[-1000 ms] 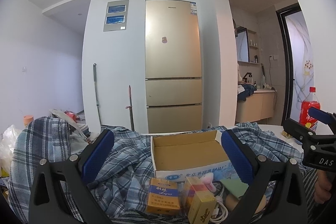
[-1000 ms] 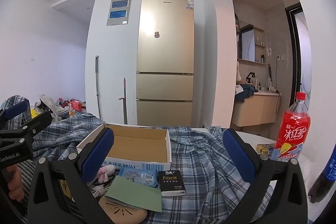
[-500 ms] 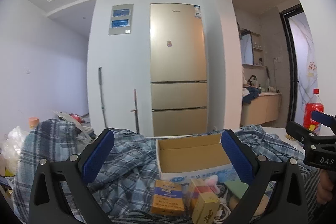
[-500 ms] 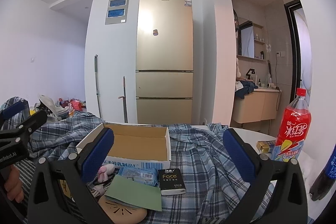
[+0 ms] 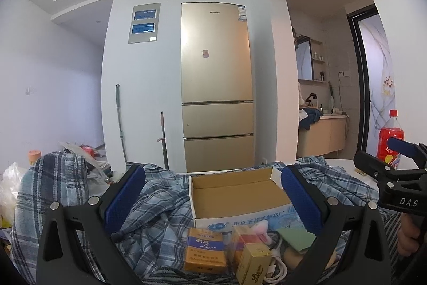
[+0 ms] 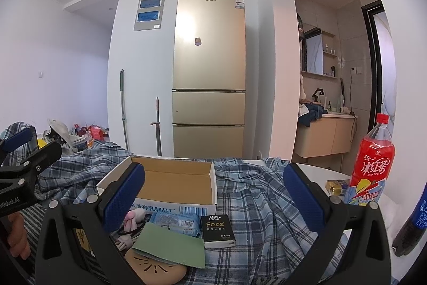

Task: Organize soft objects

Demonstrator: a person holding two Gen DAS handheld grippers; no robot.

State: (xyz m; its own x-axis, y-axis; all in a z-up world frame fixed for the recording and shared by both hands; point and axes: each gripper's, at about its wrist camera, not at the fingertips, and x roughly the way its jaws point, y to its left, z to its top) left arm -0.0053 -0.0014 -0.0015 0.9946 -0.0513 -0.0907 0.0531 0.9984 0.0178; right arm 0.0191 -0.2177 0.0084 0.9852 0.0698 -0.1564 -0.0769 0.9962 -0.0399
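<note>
Ahead of my left hand-held gripper (image 5: 213, 200): open cardboard box (image 5: 234, 194) on plaid shirt (image 5: 157, 207), orange packs (image 5: 205, 250) just below. Jaws spread wide, holding nothing. My right hand-held gripper (image 6: 213, 200) also wide open, nothing held; plaid shirt (image 6: 261, 205) between its fingers, tissue pack (image 6: 217, 230) near, red bottle (image 6: 369, 164) off right.

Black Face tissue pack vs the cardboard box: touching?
Cannot tell. In the right wrist view the Face tissue pack lies on the plaid cloth with its far edge meeting the cardboard box front wall; the low angle hides any gap.
</note>
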